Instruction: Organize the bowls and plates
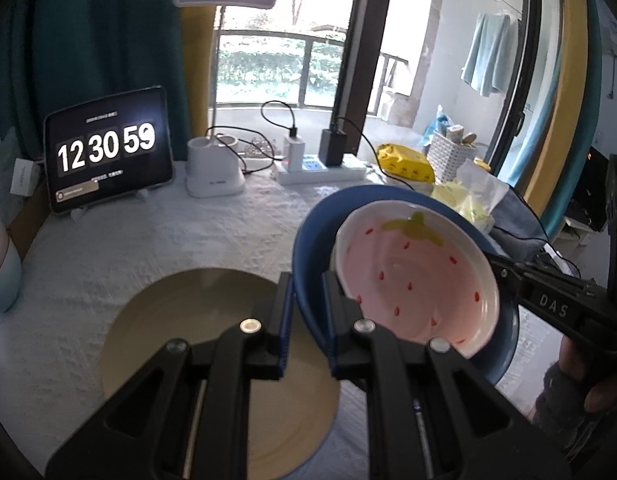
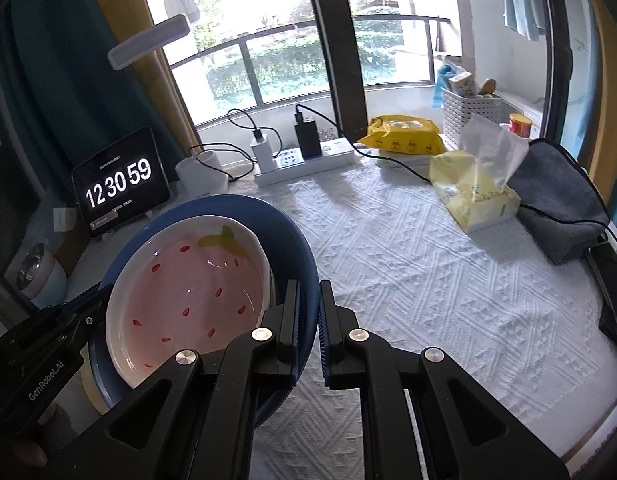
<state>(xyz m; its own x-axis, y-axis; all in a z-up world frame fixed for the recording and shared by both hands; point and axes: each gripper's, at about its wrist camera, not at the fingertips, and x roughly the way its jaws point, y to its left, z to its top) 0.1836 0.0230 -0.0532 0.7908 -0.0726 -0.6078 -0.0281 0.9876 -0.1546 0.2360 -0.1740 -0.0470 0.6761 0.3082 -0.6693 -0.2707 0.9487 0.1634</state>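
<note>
A tablet clock [image 1: 108, 150] stands at the far left of the white-clothed counter [image 1: 168, 240], with a tan plate [image 1: 180, 320] lying flat in front of it. The left gripper [image 1: 306, 312] has its fingers closed on the left rim of the blue bowl [image 1: 312, 240], held tilted above the counter with the strawberry bowl [image 1: 416, 280] nested inside. The right gripper [image 2: 308, 320] pinches the blue bowl's right rim. A tissue pack [image 2: 474, 196] sits further right.
</note>
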